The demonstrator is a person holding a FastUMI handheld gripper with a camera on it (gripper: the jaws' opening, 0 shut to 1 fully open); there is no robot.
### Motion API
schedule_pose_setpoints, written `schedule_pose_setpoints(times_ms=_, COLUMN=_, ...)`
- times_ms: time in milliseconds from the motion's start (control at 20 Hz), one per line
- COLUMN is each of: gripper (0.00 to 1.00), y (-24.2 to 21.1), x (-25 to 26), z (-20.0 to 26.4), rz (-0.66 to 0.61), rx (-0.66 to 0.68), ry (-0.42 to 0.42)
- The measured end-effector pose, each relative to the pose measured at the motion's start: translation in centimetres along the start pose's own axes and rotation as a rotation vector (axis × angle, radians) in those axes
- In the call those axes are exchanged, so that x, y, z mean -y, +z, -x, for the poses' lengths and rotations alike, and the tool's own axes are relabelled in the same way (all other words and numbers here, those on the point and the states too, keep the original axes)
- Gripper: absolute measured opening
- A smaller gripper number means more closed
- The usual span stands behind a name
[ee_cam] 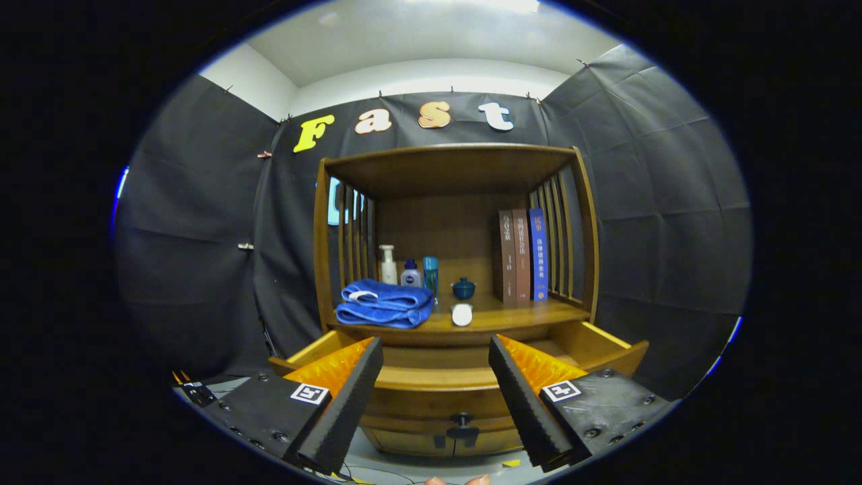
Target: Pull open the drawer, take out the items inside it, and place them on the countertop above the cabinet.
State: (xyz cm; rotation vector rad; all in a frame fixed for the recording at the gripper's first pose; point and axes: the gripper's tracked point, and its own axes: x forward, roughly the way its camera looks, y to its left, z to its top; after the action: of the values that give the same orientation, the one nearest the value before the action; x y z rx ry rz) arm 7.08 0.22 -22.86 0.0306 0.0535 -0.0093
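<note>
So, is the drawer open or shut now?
Open. The drawer is pulled out from under the countertop, its front panel with knob toward the gripper, whose jaws stand apart, holding nothing.

Bright overhead light, sharp focus, strong fisheye bending at edges.

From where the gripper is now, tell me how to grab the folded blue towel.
Come from the front with the open gripper and pinch the towel at its rounded right-hand fold. That end bulges toward the shelf edge, clear of the bottles standing behind it.
</note>
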Motion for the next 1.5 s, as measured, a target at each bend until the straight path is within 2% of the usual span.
schedule_pose_setpoints(times_ms=300, gripper=0.99, y=-7.4, x=1.4, z=-0.8, rz=0.019, rx=-0.098, ry=-0.051)
schedule_pose_setpoints(times_ms=550, gripper=1.0, y=-10.5, x=2.0, z=-2.5, rz=0.021, rx=-0.137, ry=-0.06)
schedule_pose_setpoints(times_ms=750, gripper=0.99, y=-11.7, x=2.3, z=-3.9, rz=0.008, rx=-0.157, ry=-0.054)
schedule_pose_setpoints(times_ms=1050, gripper=1.0, y=-10.2, x=2.4, z=-4.8, rz=0.021, rx=-0.109, ry=-0.06)
schedule_pose_setpoints(times_ms=1500, gripper=1.0, y=-10.5, x=2.8, z=-12.8, rz=0.065, rx=-0.131, ry=-0.055)
